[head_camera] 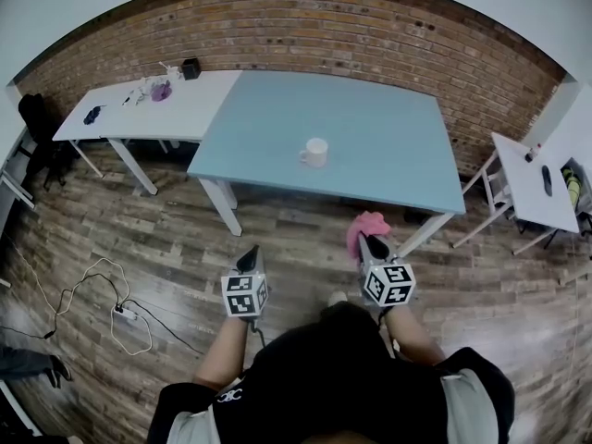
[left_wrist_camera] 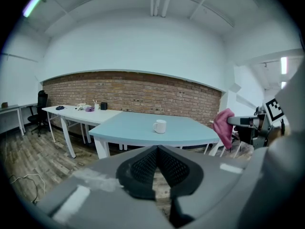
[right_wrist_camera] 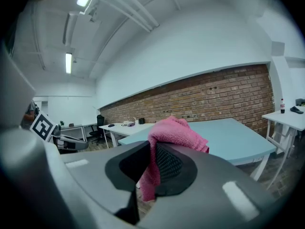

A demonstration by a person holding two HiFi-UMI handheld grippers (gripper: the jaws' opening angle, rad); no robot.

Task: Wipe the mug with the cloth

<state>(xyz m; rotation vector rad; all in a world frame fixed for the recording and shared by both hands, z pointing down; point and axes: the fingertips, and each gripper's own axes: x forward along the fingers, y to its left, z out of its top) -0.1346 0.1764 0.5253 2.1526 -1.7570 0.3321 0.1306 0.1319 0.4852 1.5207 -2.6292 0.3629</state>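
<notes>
A white mug (head_camera: 314,151) (left_wrist_camera: 160,126) stands upright near the front of the light blue table (head_camera: 370,118), handle to the left in the head view. My right gripper (head_camera: 370,240) is shut on a pink cloth (head_camera: 364,228) (right_wrist_camera: 167,136), which bunches above the jaws and hangs below them; it hovers over the floor just short of the table's front edge. The cloth also shows at the right of the left gripper view (left_wrist_camera: 223,127). My left gripper (head_camera: 251,255) (left_wrist_camera: 157,149) is shut and empty, also over the floor, further from the table.
A white table (head_camera: 139,109) with small items adjoins the blue table (left_wrist_camera: 143,128) on the left. Another white table (head_camera: 536,188) stands at the right. A cable (head_camera: 111,303) lies on the wooden floor at the left. A brick wall (head_camera: 324,35) runs behind.
</notes>
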